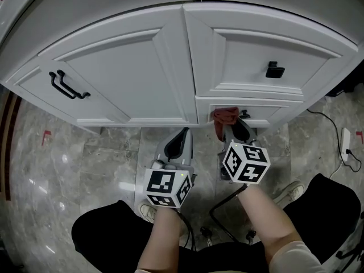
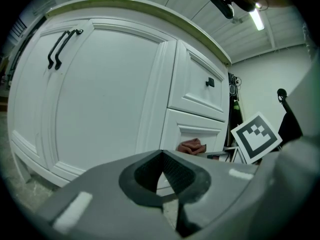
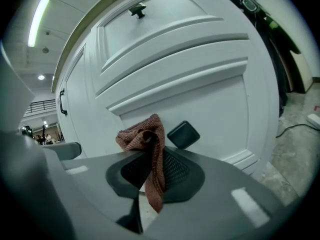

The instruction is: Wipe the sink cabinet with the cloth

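Sink cabinet (image 1: pixel 131 67): white painted panels, smooth, satin sheen. Cloth (image 3: pixel 154 171): reddish-brown fabric, coarse knitted weave, matt. Bar handle (image 1: pixel 68 86) and knob (image 1: pixel 274 70): matt black. Floor (image 1: pixel 62 164): grey marbled tile, polished, glossy.

cabinet (image 1: pixel 142 67) blocking ahead, drawer knob (image 3: pixel 183 134) beside cloth (image 3: pixel 143 137), floor (image 1: pixel 85 152) open

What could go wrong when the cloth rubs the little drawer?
1. The right gripper pinches only a thin strip of the cloth. The bunch on top is loose, so rubbing might pull it out.
2. The black knob sits right beside the cloth, so the cloth may snag on it, or the hard jaws may scrape the drawer.
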Demonstrator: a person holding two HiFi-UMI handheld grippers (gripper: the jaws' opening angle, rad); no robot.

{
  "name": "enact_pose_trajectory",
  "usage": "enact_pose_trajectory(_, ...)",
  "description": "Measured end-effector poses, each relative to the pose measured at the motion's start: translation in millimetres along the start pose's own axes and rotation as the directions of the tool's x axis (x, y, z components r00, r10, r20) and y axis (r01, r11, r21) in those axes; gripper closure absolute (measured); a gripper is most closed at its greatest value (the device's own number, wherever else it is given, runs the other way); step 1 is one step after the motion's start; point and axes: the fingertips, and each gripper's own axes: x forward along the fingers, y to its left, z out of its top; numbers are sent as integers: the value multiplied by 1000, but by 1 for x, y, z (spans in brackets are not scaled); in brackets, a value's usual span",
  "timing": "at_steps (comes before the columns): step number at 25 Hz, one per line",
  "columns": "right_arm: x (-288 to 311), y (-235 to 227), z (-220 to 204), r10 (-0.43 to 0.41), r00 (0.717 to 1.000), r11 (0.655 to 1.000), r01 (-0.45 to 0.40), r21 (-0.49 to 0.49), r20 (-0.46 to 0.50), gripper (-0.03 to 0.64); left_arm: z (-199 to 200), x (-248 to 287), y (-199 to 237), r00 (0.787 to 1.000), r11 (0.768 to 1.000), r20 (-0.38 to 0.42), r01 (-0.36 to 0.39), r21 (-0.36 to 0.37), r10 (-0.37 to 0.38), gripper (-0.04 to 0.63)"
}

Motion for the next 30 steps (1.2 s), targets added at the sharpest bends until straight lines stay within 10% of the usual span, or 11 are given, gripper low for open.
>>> enact_pose_trajectory(30, -37, -86, 26, -131, 990, 984, 124, 131, 46, 541, -11, 34, -68, 993, 992, -46, 115, 53, -112, 595)
